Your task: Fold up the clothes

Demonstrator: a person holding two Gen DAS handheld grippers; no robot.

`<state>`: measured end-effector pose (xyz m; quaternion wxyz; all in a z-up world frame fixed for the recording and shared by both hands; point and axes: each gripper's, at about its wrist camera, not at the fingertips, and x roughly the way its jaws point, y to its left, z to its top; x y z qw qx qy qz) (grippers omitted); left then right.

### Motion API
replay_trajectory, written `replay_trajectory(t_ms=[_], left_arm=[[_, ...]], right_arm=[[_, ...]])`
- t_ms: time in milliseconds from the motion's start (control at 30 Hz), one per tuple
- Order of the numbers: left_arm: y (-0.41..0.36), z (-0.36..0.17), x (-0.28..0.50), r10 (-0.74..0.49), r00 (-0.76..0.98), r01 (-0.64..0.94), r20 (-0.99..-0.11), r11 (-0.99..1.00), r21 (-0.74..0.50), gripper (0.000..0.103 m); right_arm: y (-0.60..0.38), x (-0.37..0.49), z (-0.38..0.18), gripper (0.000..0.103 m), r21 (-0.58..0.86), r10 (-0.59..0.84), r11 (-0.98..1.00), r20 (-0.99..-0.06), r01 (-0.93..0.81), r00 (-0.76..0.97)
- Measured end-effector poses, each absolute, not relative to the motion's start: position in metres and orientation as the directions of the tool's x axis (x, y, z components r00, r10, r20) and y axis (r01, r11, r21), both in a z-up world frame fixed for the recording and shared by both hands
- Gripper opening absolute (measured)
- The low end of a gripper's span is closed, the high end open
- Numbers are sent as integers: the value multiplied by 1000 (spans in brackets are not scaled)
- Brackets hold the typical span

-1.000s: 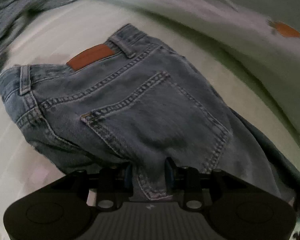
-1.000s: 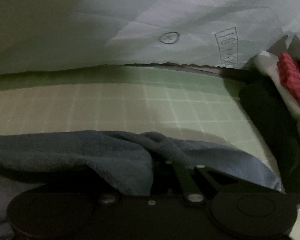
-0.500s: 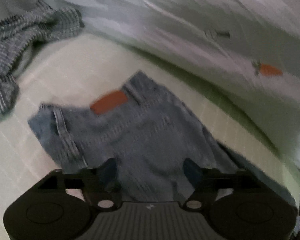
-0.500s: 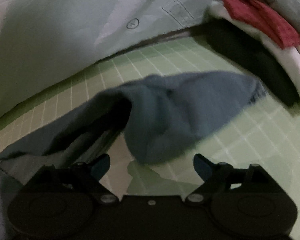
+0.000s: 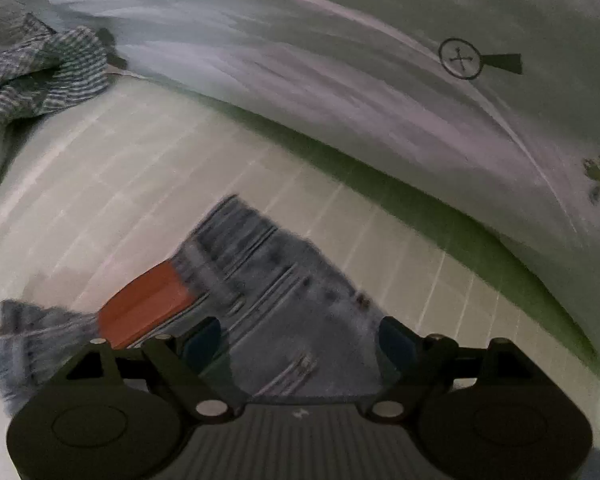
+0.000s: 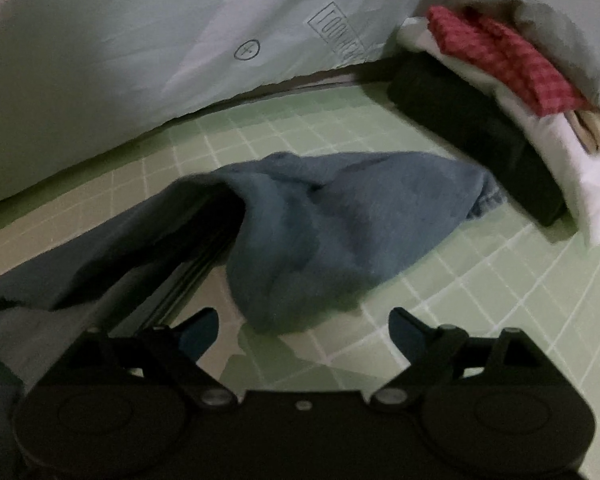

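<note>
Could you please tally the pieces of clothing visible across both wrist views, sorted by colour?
Blue denim: 1, the jeans
Blue-and-white striped: 1, the crumpled garment
Red checked: 1, on the pile
White: 1, under it
Black: 1, at the bottom
Total: 5

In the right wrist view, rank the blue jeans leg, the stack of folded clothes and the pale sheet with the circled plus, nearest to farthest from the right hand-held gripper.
1. Blue jeans leg, just ahead of the right hand-held gripper, centre.
2. Stack of folded clothes, far right.
3. Pale sheet, across the back, left and centre.
</note>
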<state>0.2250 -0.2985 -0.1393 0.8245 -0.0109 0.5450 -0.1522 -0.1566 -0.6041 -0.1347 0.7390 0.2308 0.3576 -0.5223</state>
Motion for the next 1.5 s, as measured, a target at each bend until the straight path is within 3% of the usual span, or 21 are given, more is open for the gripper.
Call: replay_trajectory(t_ms=[100,267,367,400,500,667,700,900,1267,1500], left_arm=[[-311,-150,238,-238,361,186,-902,966,-180,94],[-329,-165,241,-130,398,194,-908,979,-55,93],[-328,-162,230,-113,440,213,-891,977,-19,71],[-325,-160,226,-128,445,218,-886,976,-31,55],[-305,-148,214,-169,448,199,-878,976,-86,29],[-265,-116,176,-226,482,202,-846,969,-143,22],[-254,-107,164,-234,494,199,-837,968,-153,12],[-163,-75,85,-260,531,138,-807,966,-220,12],[-20,-119,1,-168,437,-155,-883,954,-258,13],[5,-141,-4,-246,349,-186,-904,928,-324,26]], right_arm=[[-606,-152,-133,94,-60,-620,349,-763,935,183],[-600,-142,-134,94,-72,-613,385,-765,920,197],[-593,-137,-133,94,-76,-609,406,-766,911,208],[-591,-136,-133,94,-80,-610,413,-764,907,211],[-583,-136,-130,94,-87,-617,429,-756,899,221],[-569,-144,-120,94,-71,-627,442,-737,894,251],[-565,-148,-117,94,-61,-628,446,-732,893,264],[-532,-172,-103,94,11,-612,475,-714,880,340],[-479,-196,-104,94,49,-531,575,-737,817,418],[-458,-197,-100,94,69,-499,613,-739,787,453]])
